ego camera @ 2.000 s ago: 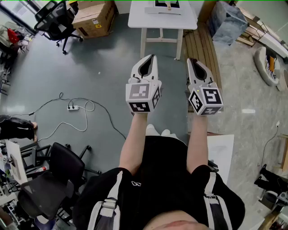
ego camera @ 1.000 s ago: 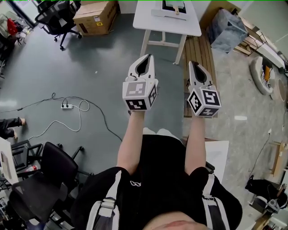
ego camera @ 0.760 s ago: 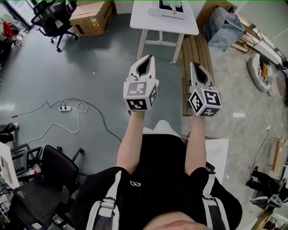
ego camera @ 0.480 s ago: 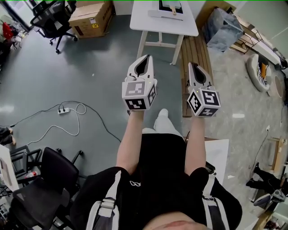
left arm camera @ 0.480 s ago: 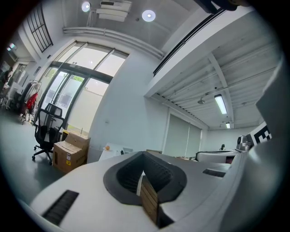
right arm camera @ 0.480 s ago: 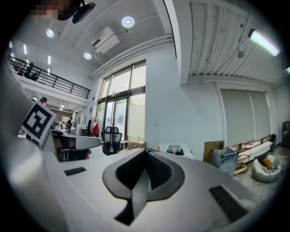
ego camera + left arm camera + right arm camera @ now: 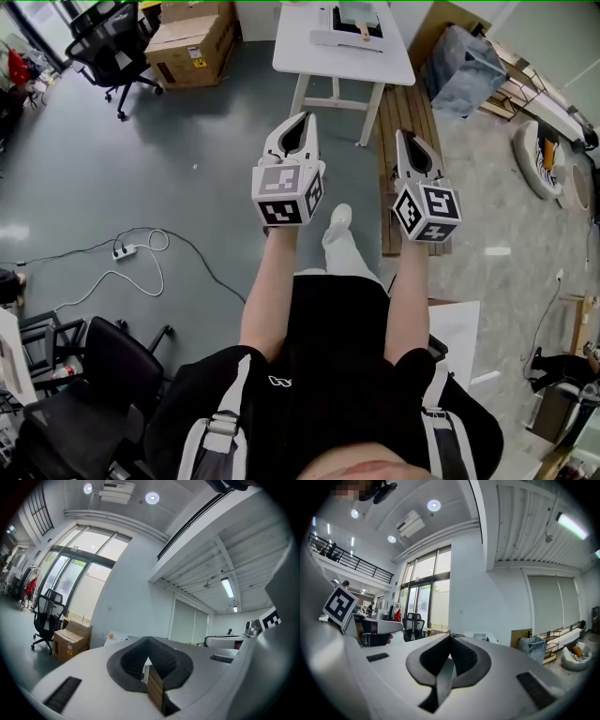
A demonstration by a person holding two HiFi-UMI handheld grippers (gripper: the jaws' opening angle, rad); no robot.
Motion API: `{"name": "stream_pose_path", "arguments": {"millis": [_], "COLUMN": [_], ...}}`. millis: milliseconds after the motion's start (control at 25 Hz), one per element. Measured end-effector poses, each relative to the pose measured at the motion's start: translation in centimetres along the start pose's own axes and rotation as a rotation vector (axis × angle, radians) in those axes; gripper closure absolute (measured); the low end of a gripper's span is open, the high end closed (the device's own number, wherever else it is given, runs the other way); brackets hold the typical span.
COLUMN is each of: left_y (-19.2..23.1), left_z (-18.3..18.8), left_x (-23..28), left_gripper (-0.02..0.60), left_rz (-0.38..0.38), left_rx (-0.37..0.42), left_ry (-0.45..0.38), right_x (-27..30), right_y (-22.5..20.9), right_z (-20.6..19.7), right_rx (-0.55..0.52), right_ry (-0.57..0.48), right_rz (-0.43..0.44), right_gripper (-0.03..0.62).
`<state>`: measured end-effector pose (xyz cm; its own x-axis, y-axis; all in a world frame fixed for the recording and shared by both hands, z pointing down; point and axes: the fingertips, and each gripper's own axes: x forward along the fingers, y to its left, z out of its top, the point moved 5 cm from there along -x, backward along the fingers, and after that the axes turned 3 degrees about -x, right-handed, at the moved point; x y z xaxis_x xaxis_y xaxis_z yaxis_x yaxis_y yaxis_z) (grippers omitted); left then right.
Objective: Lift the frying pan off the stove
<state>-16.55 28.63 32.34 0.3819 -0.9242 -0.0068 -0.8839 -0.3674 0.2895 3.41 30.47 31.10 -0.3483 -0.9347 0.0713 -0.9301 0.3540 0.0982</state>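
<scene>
On the white table [image 7: 342,58] at the top of the head view lies a flat grey stove [image 7: 345,36]. A pale pan with a wooden handle [image 7: 360,17] rests on it, small and partly cut off by the frame edge. Both grippers are held out in front of the person, well short of the table and above the floor. My left gripper [image 7: 302,118] is shut and holds nothing; its jaws [image 7: 149,640] meet in its own view. My right gripper [image 7: 404,135] is also shut and holds nothing, its jaws [image 7: 451,637] closed together.
A cardboard box [image 7: 192,42] and a black office chair [image 7: 108,33] stand left of the table. Wooden slats [image 7: 405,98] and a grey bag [image 7: 466,56] lie to its right. A power strip with cable [image 7: 122,251] lies on the floor at left. One shoe [image 7: 339,217] steps forward.
The person has walked forward: floor items slid back and left, and a leg and shoe now show between the arms. Both grippers stay shut and level ahead.
</scene>
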Motion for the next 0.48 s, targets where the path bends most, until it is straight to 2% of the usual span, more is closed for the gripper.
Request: {"name": "stream_pose_path", "arguments": {"millis": [320,480], "left_y": [0.5,1.9], "left_z": [1.6,2.3], "left_x": [2.1,3.8], "left_gripper": [0.589,0.589], "left_rz": [-0.005,0.022], "left_rx": [0.030,0.036], "left_ry": [-0.045,-0.076], "right_x": [2.0,4.0], "right_y": [-1.7,-2.5], "right_z": [0.8,0.7], "right_rx": [-0.005,-0.019], "right_ry": [-0.042,-0.060], "right_rz": [-0.002,0.018], "right_gripper": [0.589,0.589]}}
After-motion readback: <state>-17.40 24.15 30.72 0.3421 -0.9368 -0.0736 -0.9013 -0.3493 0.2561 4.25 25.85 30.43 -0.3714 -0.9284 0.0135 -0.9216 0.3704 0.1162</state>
